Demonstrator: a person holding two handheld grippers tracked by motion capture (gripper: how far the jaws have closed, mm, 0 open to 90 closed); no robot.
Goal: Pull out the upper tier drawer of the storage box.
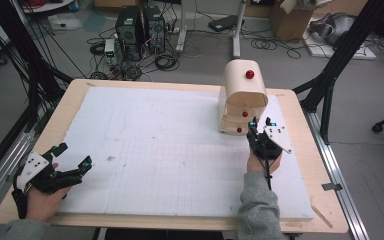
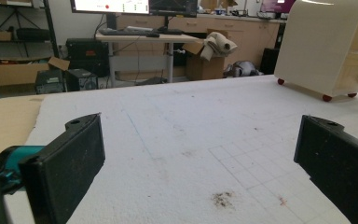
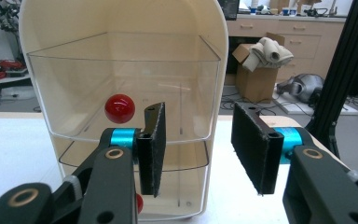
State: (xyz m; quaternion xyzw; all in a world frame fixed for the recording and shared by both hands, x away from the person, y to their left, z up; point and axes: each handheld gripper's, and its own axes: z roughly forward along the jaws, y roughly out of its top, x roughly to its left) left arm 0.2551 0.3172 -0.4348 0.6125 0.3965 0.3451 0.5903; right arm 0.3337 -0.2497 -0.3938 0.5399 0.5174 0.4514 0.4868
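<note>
A cream mini drawer cabinet with clear drawers and red round knobs stands at the back right of the white foam board. My right gripper is held just in front of its lower drawers, open, with nothing between the pads. In the right gripper view the cabinet is close; the upper drawer's red knob sits just left of the right gripper, and a lower knob peeks out behind the left jaw. My left gripper rests open at the front left of the board, far from the cabinet.
The foam board lies on a wooden table. A small brown smudge marks the board near the left gripper. Black frame posts rise at the right, computer towers and cables lie on the floor behind.
</note>
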